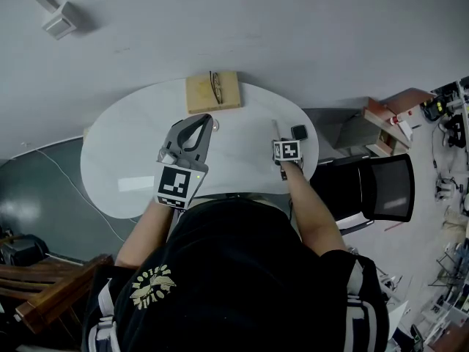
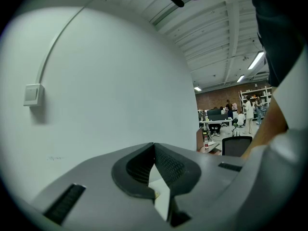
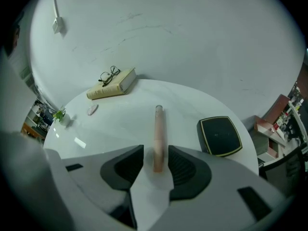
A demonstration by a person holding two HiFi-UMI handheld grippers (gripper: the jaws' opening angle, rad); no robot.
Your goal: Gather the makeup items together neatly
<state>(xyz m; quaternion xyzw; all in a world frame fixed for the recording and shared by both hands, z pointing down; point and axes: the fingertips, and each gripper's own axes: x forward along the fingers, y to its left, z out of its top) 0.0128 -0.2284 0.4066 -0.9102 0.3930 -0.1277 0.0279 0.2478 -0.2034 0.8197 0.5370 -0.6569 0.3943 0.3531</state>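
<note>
A slim pink makeup tube (image 3: 158, 138) lies on the round white table (image 1: 124, 152), pointing away from me. My right gripper (image 3: 155, 150) stands open over its near end, a jaw on each side and a sliver of table showing beside the tube. A black square compact (image 3: 220, 135) with a gold rim lies just right of it, also visible near the table's right edge (image 1: 298, 131). A small pink item (image 3: 92, 109) sits far left. My left gripper (image 1: 207, 118) hovers above the table's middle, shut and holding nothing, its tips (image 2: 154, 144) aimed at the wall.
A tan book (image 1: 213, 91) with black glasses (image 3: 110, 74) on top lies at the table's far edge against the wall. A tiny green plant (image 3: 60, 115) stands at the left rim. A black office chair (image 1: 381, 189) is to the right of the table.
</note>
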